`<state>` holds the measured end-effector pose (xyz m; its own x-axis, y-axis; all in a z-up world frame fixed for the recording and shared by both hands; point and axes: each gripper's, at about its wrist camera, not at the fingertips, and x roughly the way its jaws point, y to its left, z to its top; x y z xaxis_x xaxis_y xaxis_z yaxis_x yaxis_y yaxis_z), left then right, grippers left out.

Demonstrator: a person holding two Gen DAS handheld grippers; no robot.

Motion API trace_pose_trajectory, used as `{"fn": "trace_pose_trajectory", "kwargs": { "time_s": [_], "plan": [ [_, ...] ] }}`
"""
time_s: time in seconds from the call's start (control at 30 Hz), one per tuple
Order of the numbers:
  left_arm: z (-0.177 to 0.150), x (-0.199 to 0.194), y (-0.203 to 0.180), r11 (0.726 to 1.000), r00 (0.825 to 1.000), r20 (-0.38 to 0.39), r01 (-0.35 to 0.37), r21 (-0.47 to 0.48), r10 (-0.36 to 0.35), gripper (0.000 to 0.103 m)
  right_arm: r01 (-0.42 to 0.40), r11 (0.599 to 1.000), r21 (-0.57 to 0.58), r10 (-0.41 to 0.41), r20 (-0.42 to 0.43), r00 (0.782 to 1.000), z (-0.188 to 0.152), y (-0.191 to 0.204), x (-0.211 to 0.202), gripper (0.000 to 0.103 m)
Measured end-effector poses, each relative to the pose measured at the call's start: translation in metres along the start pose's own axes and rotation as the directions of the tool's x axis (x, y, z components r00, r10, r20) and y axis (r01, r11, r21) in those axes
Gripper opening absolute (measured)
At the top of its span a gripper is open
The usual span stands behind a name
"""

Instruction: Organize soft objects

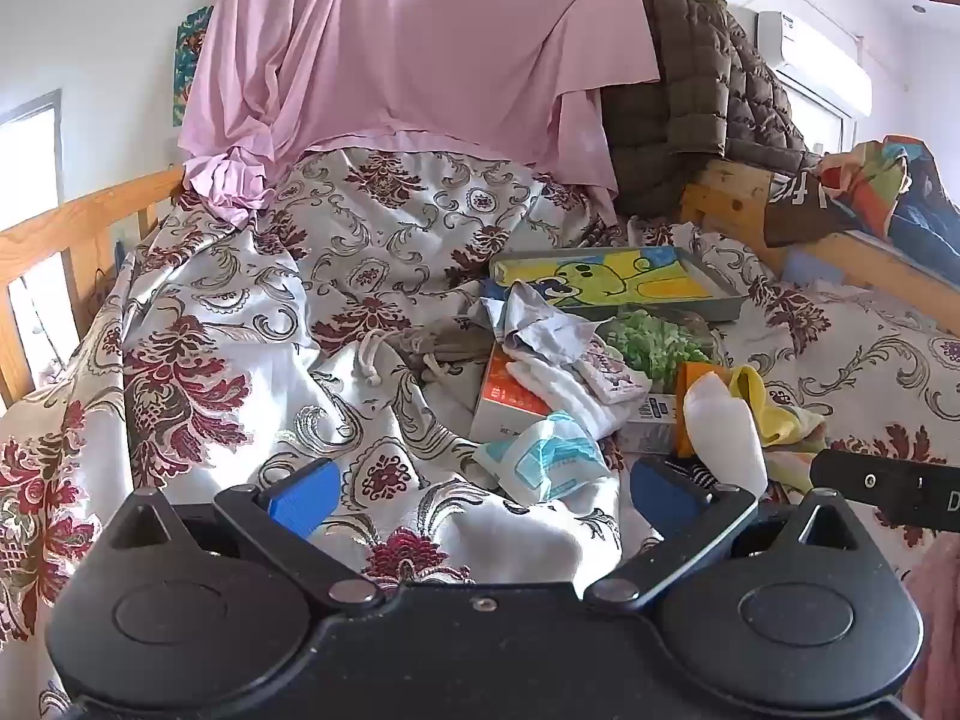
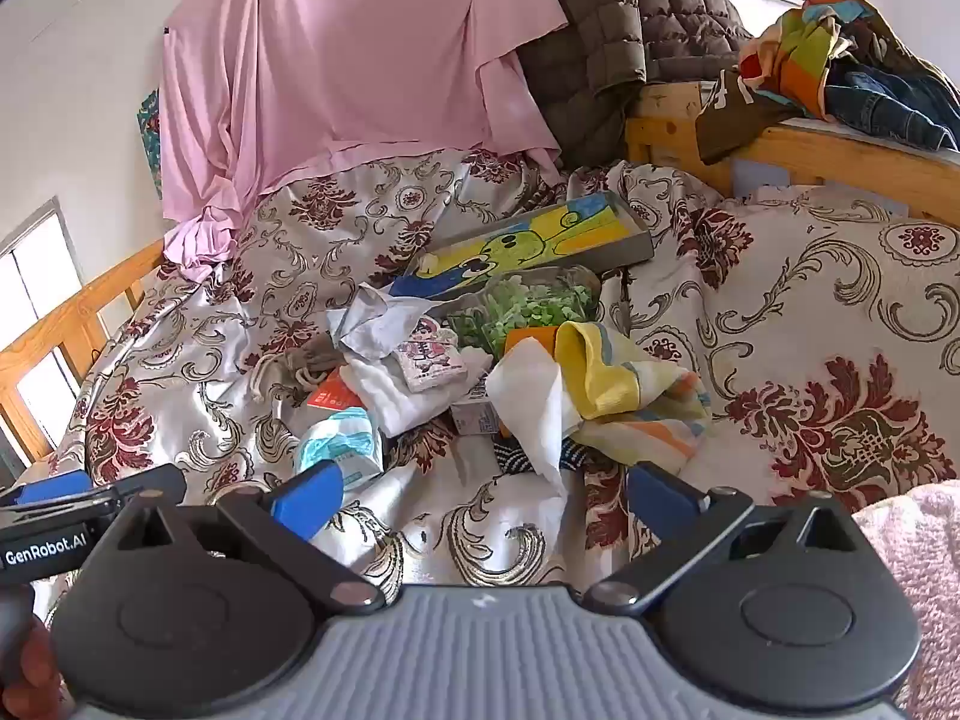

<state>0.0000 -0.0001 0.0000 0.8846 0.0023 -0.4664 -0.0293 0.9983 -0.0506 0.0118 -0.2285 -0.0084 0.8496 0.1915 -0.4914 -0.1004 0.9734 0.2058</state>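
Soft stuff is piled mid-bed on the floral bedspread (image 1: 252, 276): white cloth (image 2: 531, 402) draped upright at the front of the pile, yellow striped cloth (image 2: 624, 396) touching it on the right, white folded towel (image 1: 570, 390) lying over an orange box (image 1: 510, 396), a teal-and-white tissue pack (image 1: 549, 456) nearest my left tongs, a beige drawstring pouch (image 1: 420, 348) at the pile's left edge. A crumpled grey-white cloth (image 2: 375, 321) sits behind the towel.

Also mixed in: a small pink cartoon pack (image 2: 432, 354) on top of the towel, a clear bag of green bits (image 2: 528, 306), and a flat tray with a yellow-green cartoon picture (image 2: 540, 234) at the back.

My left gripper (image 1: 480, 492): jaws wide, nothing between the blue pads, hanging above the bedspread just short of the tissue pack. My right gripper (image 2: 480, 495): also wide, holding nothing, the white cloth's lower tip just ahead of the gap. Both angle down at the pile, side by side.

Behind: pink sheet (image 1: 408, 42) draped over the wall end, brown quilted jacket (image 1: 690, 90) beside it, clothes heaped on the wooden bed rail (image 2: 840, 156) at right.
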Motion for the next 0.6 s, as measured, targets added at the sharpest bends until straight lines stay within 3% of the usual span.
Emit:
{"fn": "trace_pose_trajectory", "kwargs": {
  "time_s": [0.6],
  "plan": [
    [-0.0001, -0.0001, 0.0001, 1.0, 1.0, 0.004, -0.001, 0.001, 0.001, 0.102, 0.001, 1.0, 0.001, -0.001, -0.006, 1.0, 0.0002, -0.0005, -0.0005, 0.103]
  ]
}}
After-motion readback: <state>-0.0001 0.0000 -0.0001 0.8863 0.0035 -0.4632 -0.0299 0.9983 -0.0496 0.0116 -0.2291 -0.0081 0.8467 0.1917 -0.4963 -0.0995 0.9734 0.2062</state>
